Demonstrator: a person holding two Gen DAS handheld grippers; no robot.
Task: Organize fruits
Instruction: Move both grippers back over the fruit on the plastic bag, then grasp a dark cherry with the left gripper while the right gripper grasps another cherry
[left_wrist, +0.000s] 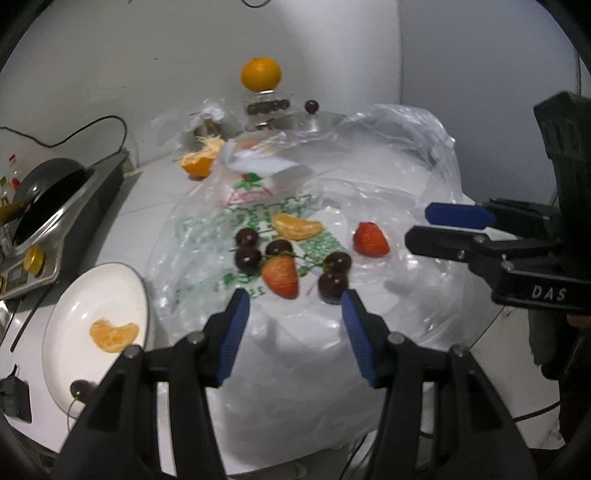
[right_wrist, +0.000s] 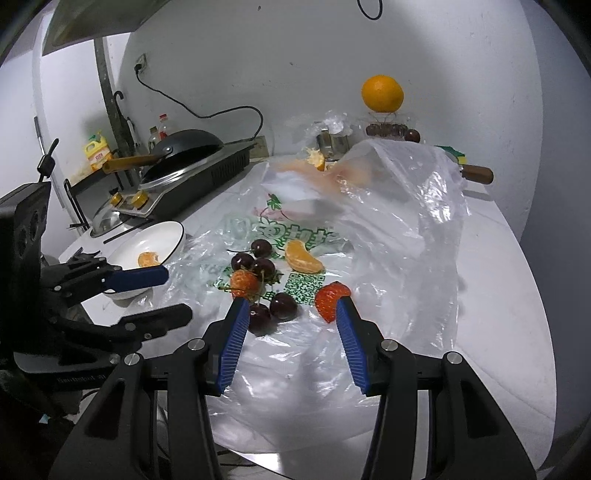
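- Left wrist view: left gripper (left_wrist: 293, 301) part-open, nothing between the blue pads, hovering just short of the fruit on the clear plastic bag (left_wrist: 369, 192).
- Near strawberry (left_wrist: 280, 277) just beyond the gap; dark cherries (left_wrist: 334, 273) close to the right pad, apparently not touching it.
- Further on the bag: three more cherries in a cluster (left_wrist: 249, 247), an orange segment (left_wrist: 297, 226), a second strawberry (left_wrist: 370, 240) off to the right.
- Right gripper (left_wrist: 419, 227) entering from the right edge, part-open, empty, tips near the second strawberry but apart from it.
- White plate (left_wrist: 74, 295) at lower left, beside the bag: one orange segment (left_wrist: 114, 335) on it and one cherry (left_wrist: 83, 388) at its near rim.
- At the back by the wall: whole orange (left_wrist: 261, 74) perched on a glass stand, a peeled half orange (left_wrist: 197, 162) on the counter.
- Pan (left_wrist: 48, 195) resting on the cooker at left.

- Right wrist view: right gripper (right_wrist: 291, 308) part-open, holding nothing; strawberry (right_wrist: 330, 299) right at the tip of the right pad, contact not clear.
- Pair of cherries (right_wrist: 273, 312) lying by the left pad's tip.
- Left gripper (right_wrist: 177, 295) at left, part-open, empty, its upper finger over the plate's near edge.
- White plate (right_wrist: 162, 236) holding one orange segment (right_wrist: 147, 259).
- Bag (right_wrist: 406, 221) spread over the counter, its far end rumpled and raised.
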